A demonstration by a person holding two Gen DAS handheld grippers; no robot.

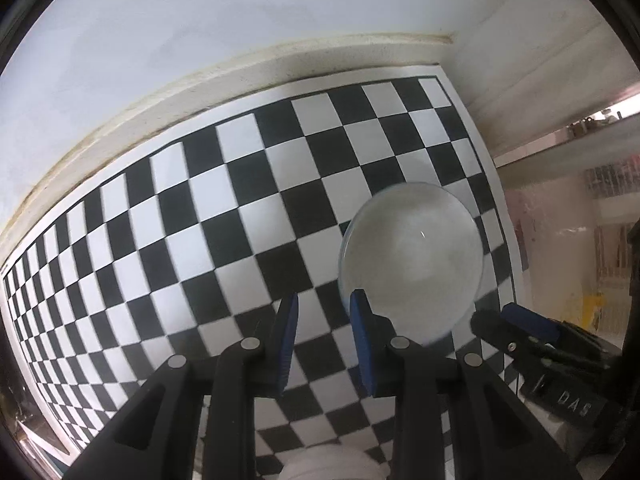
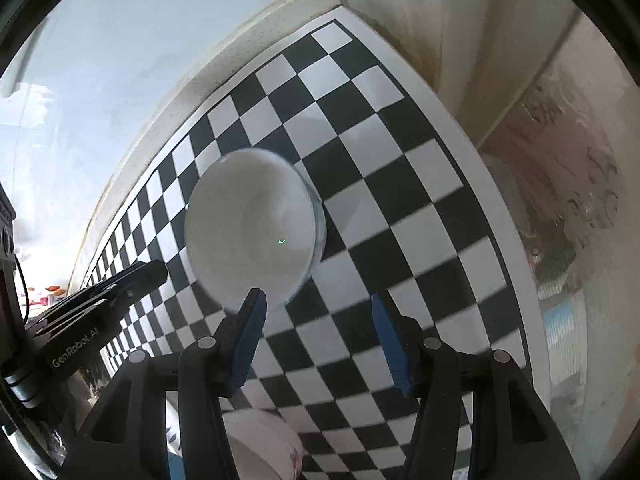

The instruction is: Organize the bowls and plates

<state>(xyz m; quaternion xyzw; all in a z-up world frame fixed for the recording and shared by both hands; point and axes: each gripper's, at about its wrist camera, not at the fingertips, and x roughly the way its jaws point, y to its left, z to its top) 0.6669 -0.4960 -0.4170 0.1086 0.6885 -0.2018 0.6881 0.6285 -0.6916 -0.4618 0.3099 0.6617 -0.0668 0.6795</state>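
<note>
My left tool nearly closed, empty; right tool spread, empty. Bowl upright, mouth up, round, on checkered surface. Only right view shows pale dish at bottom edge.

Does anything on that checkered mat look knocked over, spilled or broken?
Nothing stands out. The white bowl sits upright on the checkered mat, with no spill or crack visible, though the pictures are slightly blurred.
</note>
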